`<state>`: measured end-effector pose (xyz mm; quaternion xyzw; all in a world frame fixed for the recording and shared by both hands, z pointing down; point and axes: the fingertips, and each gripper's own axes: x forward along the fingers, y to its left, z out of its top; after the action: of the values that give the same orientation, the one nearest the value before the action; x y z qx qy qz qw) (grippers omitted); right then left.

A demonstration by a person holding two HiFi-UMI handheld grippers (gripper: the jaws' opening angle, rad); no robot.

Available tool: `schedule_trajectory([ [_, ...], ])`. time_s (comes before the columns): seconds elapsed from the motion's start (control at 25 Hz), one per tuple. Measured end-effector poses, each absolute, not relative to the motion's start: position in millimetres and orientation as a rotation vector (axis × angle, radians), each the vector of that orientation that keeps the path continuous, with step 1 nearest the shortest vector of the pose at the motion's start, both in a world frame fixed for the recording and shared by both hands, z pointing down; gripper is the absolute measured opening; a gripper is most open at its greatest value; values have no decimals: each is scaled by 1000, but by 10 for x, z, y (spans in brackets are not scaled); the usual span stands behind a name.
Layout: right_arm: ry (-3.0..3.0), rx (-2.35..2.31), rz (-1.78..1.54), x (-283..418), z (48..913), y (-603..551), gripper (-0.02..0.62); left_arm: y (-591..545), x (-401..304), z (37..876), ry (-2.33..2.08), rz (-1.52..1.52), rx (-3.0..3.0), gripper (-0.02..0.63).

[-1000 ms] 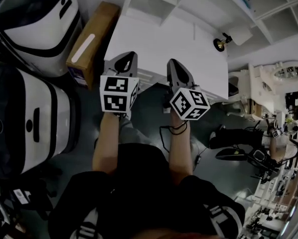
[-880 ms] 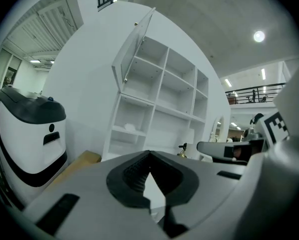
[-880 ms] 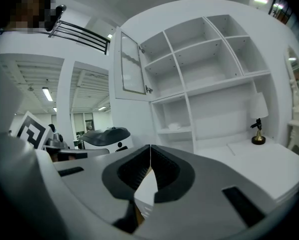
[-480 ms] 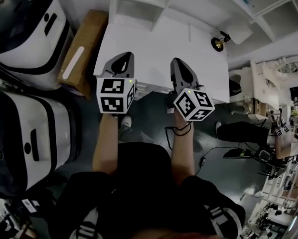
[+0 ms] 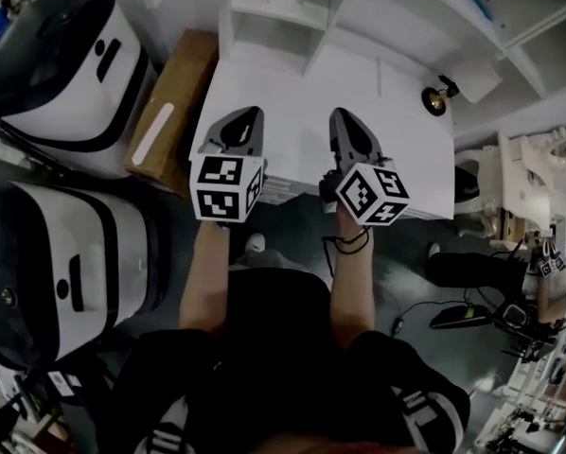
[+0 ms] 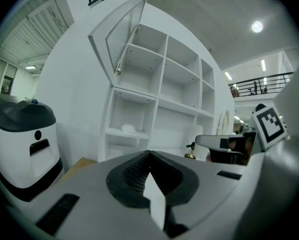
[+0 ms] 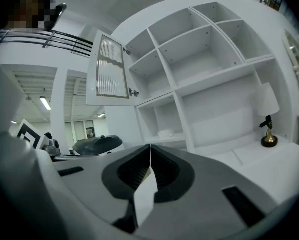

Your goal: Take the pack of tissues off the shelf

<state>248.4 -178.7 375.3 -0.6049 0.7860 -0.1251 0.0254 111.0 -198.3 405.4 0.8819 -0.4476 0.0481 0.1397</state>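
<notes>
A small white pack of tissues (image 6: 126, 129) lies on a shelf in the lower left compartment of the white shelf unit (image 5: 292, 12). The right gripper view shows the pack (image 7: 165, 133) in that same compartment. My left gripper (image 5: 244, 127) and right gripper (image 5: 345, 124) hover side by side over the front part of the white counter (image 5: 302, 83), well short of the shelves. The left gripper (image 6: 149, 154) is shut with nothing in it. The right gripper (image 7: 150, 147) is shut and holds nothing too.
A glass cabinet door (image 6: 120, 34) stands open above the tissue compartment. A small brass lamp (image 5: 436, 99) stands on the counter's right. Two large white and black machines (image 5: 65, 64) and a cardboard box (image 5: 169, 112) stand at the left. Chairs and cables crowd the floor at the right.
Both grippers stay shut and side by side over the counter's front. The head view has shifted a little, so the counter and lamp sit slightly further right and lower.
</notes>
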Motion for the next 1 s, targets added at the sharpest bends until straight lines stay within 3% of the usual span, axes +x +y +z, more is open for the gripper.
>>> schedule_trajectory([
  [1.0, 2633, -1668, -623, 1419, 4360, -2569, 23, -2470, 258, 4578, -1388, 232, 2352, 8],
])
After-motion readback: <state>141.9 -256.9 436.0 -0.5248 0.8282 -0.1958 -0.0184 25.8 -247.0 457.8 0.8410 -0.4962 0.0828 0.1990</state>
